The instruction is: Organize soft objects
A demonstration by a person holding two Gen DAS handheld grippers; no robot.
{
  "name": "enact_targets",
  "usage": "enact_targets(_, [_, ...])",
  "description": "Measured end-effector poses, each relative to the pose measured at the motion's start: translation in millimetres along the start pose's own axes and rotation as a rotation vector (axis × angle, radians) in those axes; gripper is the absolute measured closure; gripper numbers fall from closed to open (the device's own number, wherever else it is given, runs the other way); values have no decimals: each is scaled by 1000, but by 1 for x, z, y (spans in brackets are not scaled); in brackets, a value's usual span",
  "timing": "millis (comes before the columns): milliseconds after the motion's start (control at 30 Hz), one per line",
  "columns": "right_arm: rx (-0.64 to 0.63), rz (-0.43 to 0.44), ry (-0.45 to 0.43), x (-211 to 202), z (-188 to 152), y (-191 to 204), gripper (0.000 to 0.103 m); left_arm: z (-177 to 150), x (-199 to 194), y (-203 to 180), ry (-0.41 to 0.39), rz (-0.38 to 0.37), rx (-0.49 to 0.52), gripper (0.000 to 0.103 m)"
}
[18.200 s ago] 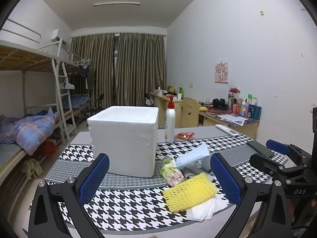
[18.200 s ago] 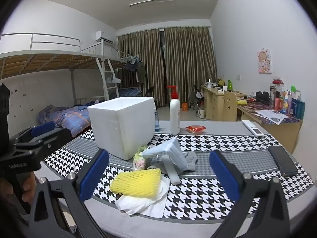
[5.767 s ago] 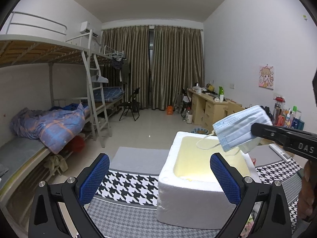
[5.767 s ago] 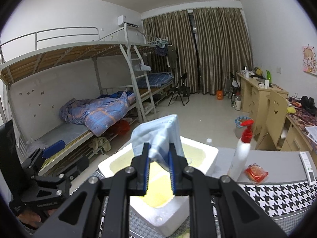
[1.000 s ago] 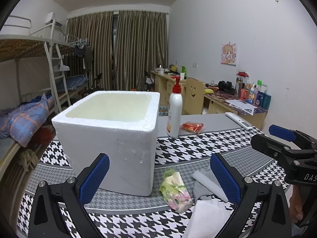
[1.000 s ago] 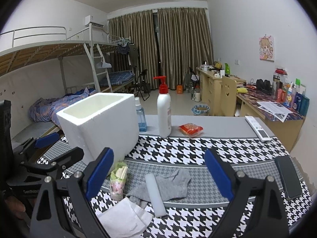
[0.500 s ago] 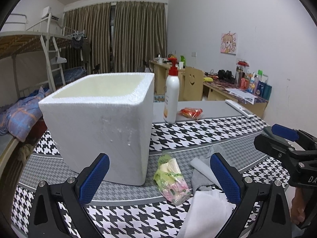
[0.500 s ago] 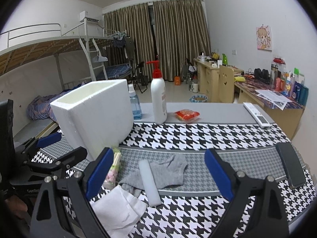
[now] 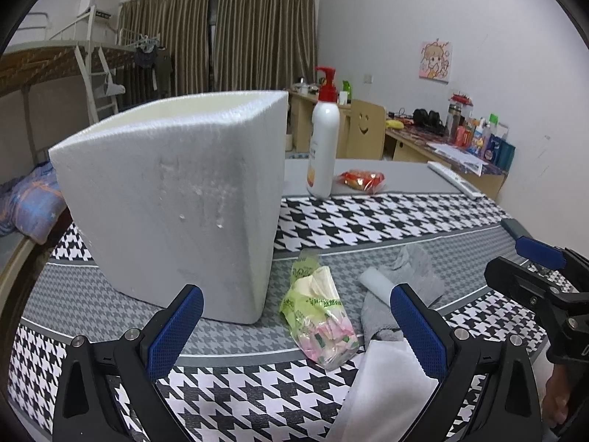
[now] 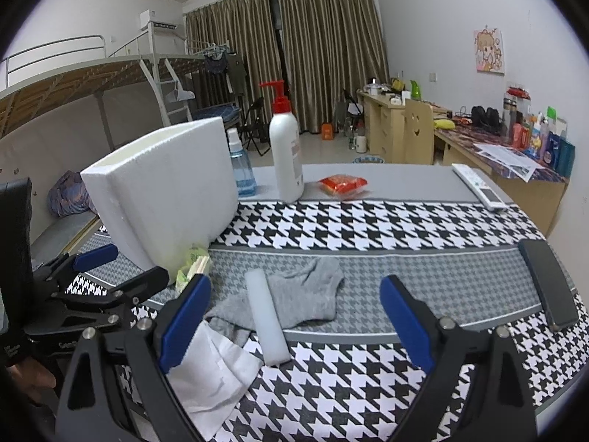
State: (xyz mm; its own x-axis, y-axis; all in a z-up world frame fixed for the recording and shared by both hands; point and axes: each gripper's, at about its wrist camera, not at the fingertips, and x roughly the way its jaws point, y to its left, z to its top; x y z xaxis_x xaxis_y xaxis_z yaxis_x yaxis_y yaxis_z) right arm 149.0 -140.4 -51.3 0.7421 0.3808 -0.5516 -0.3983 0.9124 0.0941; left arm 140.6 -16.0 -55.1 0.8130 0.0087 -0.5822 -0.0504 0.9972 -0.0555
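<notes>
- Covering the table point(image 10: 386, 180) is a houndstooth cloth point(image 10: 368, 228) in black, white and grey.
- Standing at the left on the cloth is a white foam box point(image 9: 176, 199), open at the top.
- Hovering low at the near edge, the left claw point(image 9: 294, 322) gapes wide and holds nothing; the right claw point(image 10: 294, 316) is likewise spread wide and empty.
- Lying right of the box, a grey sock point(image 10: 305, 298) is spread flat, with a white foam strip point(image 10: 265, 316) across it.
- Resting at the near edge, a white tissue point(image 10: 210, 372) touches the sock.
- Lying just beside the box's near right corner is a green tissue packet point(image 9: 318, 316).
- Standing at the far side are a white pump bottle point(image 10: 285, 147), a blue spray bottle point(image 10: 241, 169) and a red snack packet point(image 10: 342, 184).
- Lying at the right are a remote point(image 10: 476, 186) and a dark phone point(image 10: 548, 287).
</notes>
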Motion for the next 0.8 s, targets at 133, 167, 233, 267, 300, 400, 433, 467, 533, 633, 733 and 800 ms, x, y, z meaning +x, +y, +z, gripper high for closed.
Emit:
enact_targets(133, [10, 1, 11, 4, -3, -3, 8, -2, 7, -4, 19, 12, 12, 1])
enact_targets(167, [13, 3, 14, 5, -3, -4, 8, -3, 8, -4, 22, 16, 11, 1])
enact_targets(233, [15, 6, 21, 6, -5, -5, 8, -4, 11, -4, 32, 25, 6, 1])
enact_targets(267, [13, 6, 25, 7, -6, -6, 8, -4, 13, -4, 38, 28, 3, 1])
enact_targets(300, [12, 6, 28, 7, -7, -6, 8, -4, 15, -5, 43, 28, 4, 1])
enact_targets(400, [6, 10, 36, 8, -10, -6, 8, -4, 18, -6, 48, 35, 9, 1])
enact_targets(433, [6, 10, 38, 9, -10, -6, 8, -3, 19, -6, 50, 36, 10, 2])
enact_targets(467, [8, 10, 40, 9, -11, -7, 8, -3, 20, -7, 55, 37, 11, 2])
enact_targets(533, [11, 13, 44, 11, -11, -8, 8, -4, 23, -7, 65, 41, 13, 4])
enact_targets(633, [9, 14, 50, 12, -12, -8, 8, -6, 28, -7, 86, 44, 10, 11])
enact_targets(733, [13, 19, 58, 14, -14, -9, 8, -7, 33, -7, 103, 50, 10, 13])
enact_targets(800, [13, 20, 65, 16, -14, -10, 8, -8, 36, -8, 114, 55, 14, 14])
